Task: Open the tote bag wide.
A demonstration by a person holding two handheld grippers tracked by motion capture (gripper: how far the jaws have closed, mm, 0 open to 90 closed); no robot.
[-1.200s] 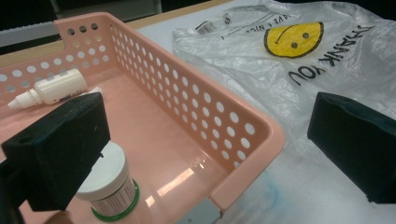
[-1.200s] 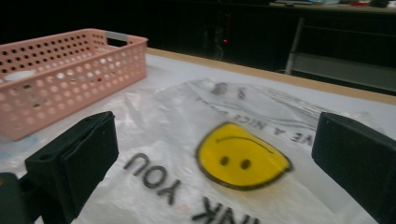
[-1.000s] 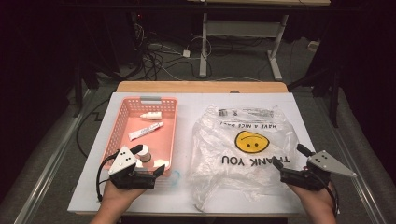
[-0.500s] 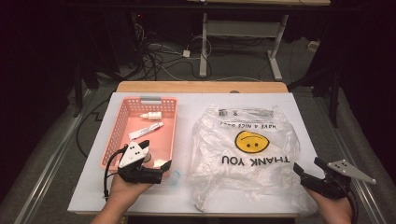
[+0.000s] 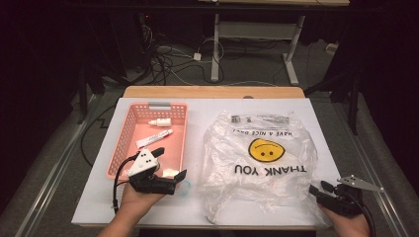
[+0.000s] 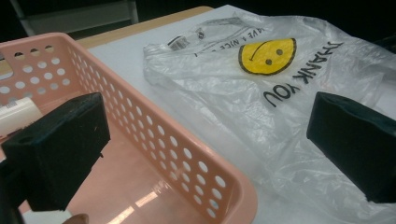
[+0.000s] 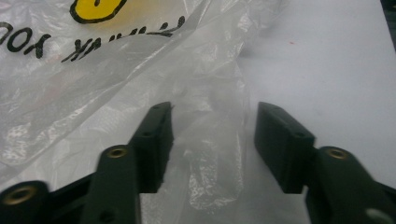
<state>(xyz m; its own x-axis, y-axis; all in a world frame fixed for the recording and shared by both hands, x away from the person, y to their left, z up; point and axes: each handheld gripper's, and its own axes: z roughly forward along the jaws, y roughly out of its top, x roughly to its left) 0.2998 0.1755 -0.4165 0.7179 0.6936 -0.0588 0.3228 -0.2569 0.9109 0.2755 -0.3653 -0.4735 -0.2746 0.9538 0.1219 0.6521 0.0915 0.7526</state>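
While the plastic bag is spread flat on the bench, right of the pink basket, its near right handle is straddled by the right claw, whose jaws have just been closing, not yet pinching. The left claw is held spread wide over the basket's near right corner.

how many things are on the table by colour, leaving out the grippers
pink: 1, the basket
clear with print: 1, the plastic bag
white: 3, the small bottle, the tube and a small item at the basket's near end, too hidden to name
total: 5
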